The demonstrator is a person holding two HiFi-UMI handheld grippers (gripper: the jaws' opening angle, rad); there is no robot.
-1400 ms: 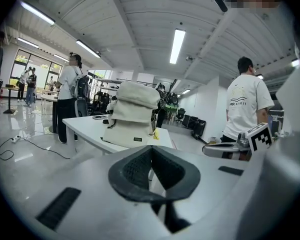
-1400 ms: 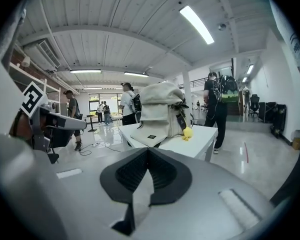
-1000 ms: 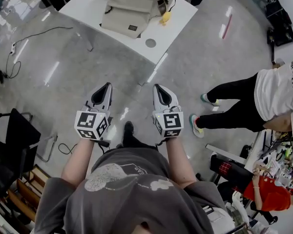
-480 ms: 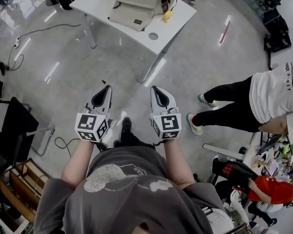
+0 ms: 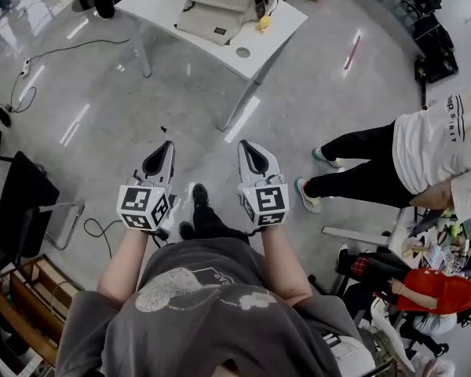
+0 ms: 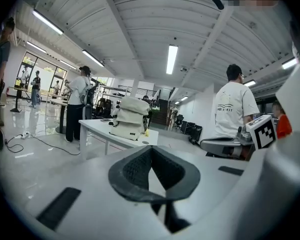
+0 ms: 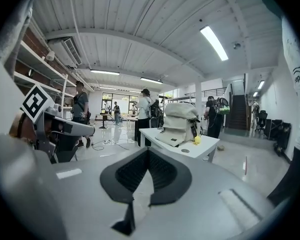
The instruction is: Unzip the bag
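Note:
A beige bag stands on a white table at the top of the head view, a small yellow charm hanging at its right side. The bag also shows far ahead in the left gripper view and the bag in the right gripper view. My left gripper and right gripper are held side by side over the floor, well short of the table. Both are shut with nothing between the jaws.
A person in a white shirt and black trousers stands to the right. A black chair is at the left, cables run across the floor, and someone in red sits at the lower right. People stand behind the table.
The table and bag have shifted slightly up and left in the head view, and both grippers sit a little lower. The jaws stay shut.

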